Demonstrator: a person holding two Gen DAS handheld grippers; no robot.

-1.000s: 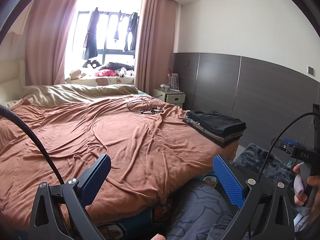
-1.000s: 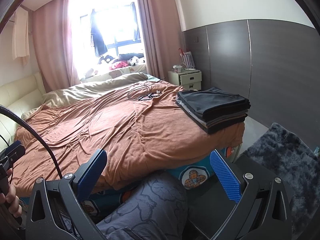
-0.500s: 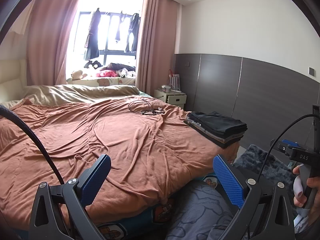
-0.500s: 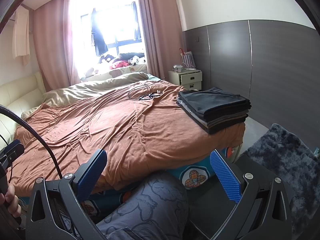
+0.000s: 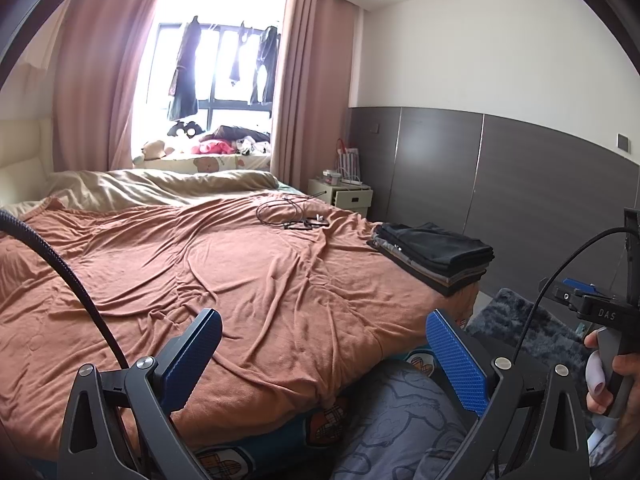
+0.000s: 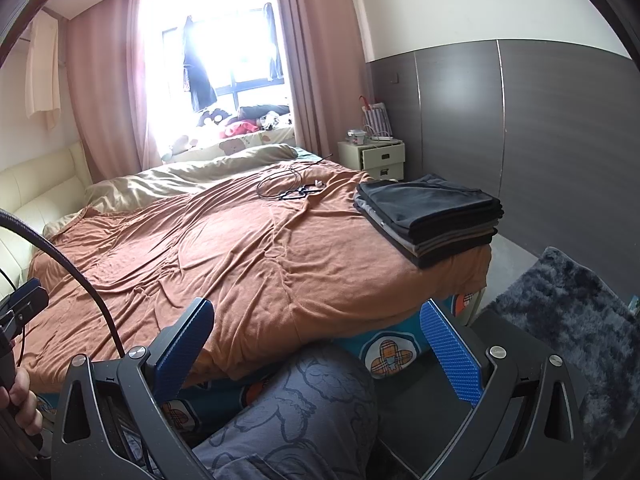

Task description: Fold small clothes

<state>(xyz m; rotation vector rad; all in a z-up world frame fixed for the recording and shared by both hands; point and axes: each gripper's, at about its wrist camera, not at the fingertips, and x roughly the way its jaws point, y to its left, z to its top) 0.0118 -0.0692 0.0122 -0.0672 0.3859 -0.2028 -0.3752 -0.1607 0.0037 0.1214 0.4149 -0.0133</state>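
Observation:
A stack of folded dark clothes [image 5: 436, 254] sits on the right front corner of the bed, also in the right wrist view [image 6: 430, 214]. The bed is covered by a rust-brown blanket [image 5: 248, 280] [image 6: 240, 264]. My left gripper [image 5: 324, 356] is open and empty, held in front of the bed's near edge. My right gripper [image 6: 316, 344] is open and empty, held above the person's knee in grey patterned trousers [image 6: 304, 412]. No loose garment lies on the blanket in front of either gripper.
Black cables and glasses [image 5: 292, 214] lie at the far middle of the bed. A bedside cabinet [image 6: 376, 158] stands by the grey wall panel. A dark shaggy rug [image 6: 568, 316] covers the floor at right. Beige duvet [image 5: 152, 188] lies by the window.
Both grippers have shifted only slightly; the left wrist view has tilted down a little. Both stay open and empty.

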